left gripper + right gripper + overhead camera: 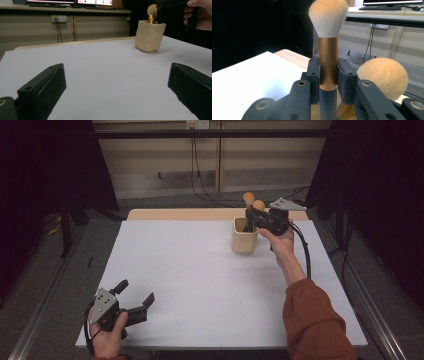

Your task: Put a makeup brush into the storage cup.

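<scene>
A cream cup (245, 242) stands on the white table at the back right. My right gripper (251, 218) hovers just over it, shut on the gold ferrule of an upright makeup brush (327, 67) whose pale bristle head (248, 197) points up. The brush's dark handle reaches down towards the cup. A second brush with a round peach head (383, 77) stands in the cup (149, 36) beside it. My left gripper (136, 291) rests near the front left corner, open, with only bare table between its jaws (116, 82).
The white tabletop (190, 280) has a wooden strip (175, 214) along its far edge. Cables (200, 185) run down the back wall. Dark curtains stand at both sides, and metal rails (45, 310) flank the table on the floor.
</scene>
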